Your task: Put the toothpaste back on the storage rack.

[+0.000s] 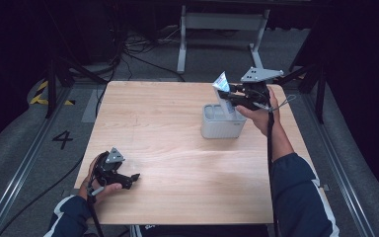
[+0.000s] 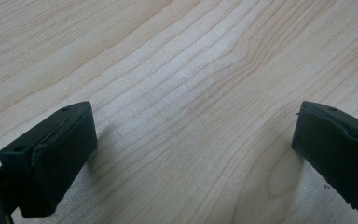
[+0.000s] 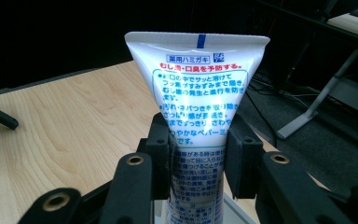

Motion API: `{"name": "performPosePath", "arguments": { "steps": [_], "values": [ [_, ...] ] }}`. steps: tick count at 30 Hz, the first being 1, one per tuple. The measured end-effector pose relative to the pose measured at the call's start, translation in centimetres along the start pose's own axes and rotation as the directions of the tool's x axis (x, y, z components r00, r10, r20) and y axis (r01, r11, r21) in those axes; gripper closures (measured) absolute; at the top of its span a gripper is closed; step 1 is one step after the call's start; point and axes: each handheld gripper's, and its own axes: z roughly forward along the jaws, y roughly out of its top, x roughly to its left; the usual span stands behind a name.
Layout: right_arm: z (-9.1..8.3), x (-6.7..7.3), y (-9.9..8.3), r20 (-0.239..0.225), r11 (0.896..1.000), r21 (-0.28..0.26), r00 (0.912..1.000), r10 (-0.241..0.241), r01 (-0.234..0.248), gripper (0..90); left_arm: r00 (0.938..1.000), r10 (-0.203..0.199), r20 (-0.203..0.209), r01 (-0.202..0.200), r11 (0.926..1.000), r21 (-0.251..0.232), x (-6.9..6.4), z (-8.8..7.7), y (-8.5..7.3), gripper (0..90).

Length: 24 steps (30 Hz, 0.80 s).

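The tube's (image 3: 198, 121) lower end is cut off by the bottom edge of the right gripper view, behind the pads (image 3: 161, 158) clamping it. In the high view its base is hidden behind the right gripper (image 1: 233, 95), above the grey box (image 1: 222, 126). What lies inside that box cannot be told.

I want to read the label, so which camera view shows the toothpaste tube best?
The right gripper view: the toothpaste tube stands close and upright between the right gripper jaws, its print sharp. The high view shows the tube small and far off, above the grey holder. The left gripper view looks down at the table.
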Motion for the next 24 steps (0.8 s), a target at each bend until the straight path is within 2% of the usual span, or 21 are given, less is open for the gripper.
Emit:
{"name": "performPosePath", "arguments": {
  "steps": [6,14,24],
  "values": [
    [0.7,-0.5,-0.3,0.007,1.0,0.008,1.0,0.006,-0.006,67.3,1.0,0.002,0.0,-0.002,1.0,0.001,0.0,0.0,0.0,0.3],
    [1.9,-1.5,-1.5,0.003,0.999,0.014,0.9993,0.038,-0.038,67.2,1.0,0.001,0.001,-0.001,1.0,0.001,0.0,0.0,0.0,0.3],
    [2.5,-1.9,-2.4,0.013,0.999,0.011,0.9988,0.047,-0.047,67.0,1.0,-0.001,-0.001,0.001,1.0,-0.002,0.0,0.0,0.0,0.4]
  ]
}}
